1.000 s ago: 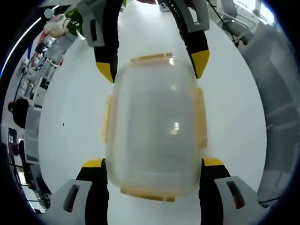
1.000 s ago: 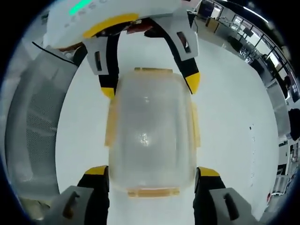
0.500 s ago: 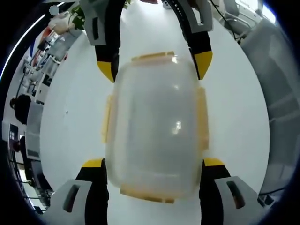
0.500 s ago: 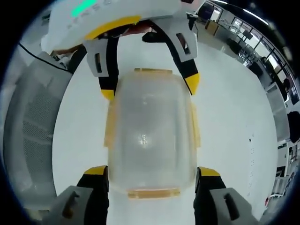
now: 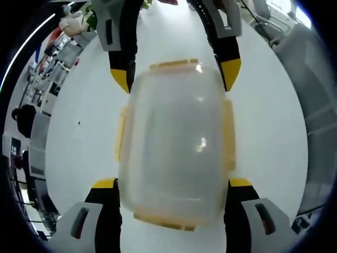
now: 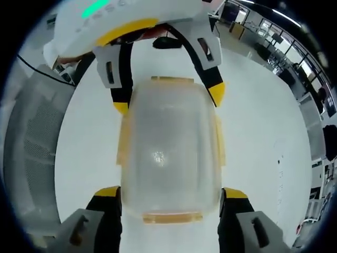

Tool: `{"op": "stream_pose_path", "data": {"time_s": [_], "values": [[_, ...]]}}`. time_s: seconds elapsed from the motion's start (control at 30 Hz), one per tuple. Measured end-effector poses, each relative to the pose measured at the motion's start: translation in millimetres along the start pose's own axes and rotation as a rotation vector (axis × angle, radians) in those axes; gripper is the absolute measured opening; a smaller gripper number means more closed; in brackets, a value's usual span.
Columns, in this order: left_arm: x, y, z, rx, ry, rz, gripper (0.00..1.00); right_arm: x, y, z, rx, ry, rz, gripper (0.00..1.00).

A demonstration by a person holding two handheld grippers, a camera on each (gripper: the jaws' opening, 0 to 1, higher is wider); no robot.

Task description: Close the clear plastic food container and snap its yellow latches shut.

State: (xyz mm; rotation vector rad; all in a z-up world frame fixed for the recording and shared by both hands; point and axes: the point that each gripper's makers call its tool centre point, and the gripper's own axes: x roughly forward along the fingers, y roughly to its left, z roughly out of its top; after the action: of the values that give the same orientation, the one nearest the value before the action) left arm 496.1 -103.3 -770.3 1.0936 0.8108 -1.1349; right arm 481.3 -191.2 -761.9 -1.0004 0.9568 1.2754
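The clear plastic food container (image 5: 174,145) sits on the white worktop (image 5: 79,147), filling the middle of the left gripper view, with its lid already laid on. It reads as light, thin-walled and somewhat flexible, with a smooth, slippery top, so pressing down on the rim edges looks safer than squeezing the walls. The yellow latches (image 5: 120,132) are the places to work: one along each long side and one at each short end, and whether any is snapped home cannot be told. Its long axis runs from the bottom of the frame to the top, along both grippers' lines of sight. The left gripper (image 5: 172,183) straddles the near end, fingers (image 5: 104,184) spread wide beside the box's corners, holding nothing. In the right gripper view the container (image 6: 168,150) lies centre frame on the same axis, and the right gripper (image 6: 171,193) likewise straddles its own end, fingers (image 6: 233,193) parted and unloaded.
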Motion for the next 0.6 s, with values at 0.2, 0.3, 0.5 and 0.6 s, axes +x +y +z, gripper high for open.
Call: {"op": "stream_pose_path", "data": {"time_s": [0.2,0.3,0.5,0.6], "values": [[1.7,6.3,1.2,0.002,-0.002,0.0,0.79,1.8,-6.7,-1.6,-0.016,0.014,-0.003,0.75],[1.6,6.3,1.7,-0.005,-0.003,0.001,0.79,1.9,-7.8,-2.3,-0.026,0.02,-0.002,0.76],[1.3,6.4,2.3,-0.01,-0.009,0.001,0.79,1.9,-8.5,-2.7,-0.028,0.02,-0.005,0.76],[1.9,6.5,1.7,-0.003,-0.005,0.006,0.8,1.7,-8.4,-2.3,-0.024,0.012,-0.009,0.76]]}}
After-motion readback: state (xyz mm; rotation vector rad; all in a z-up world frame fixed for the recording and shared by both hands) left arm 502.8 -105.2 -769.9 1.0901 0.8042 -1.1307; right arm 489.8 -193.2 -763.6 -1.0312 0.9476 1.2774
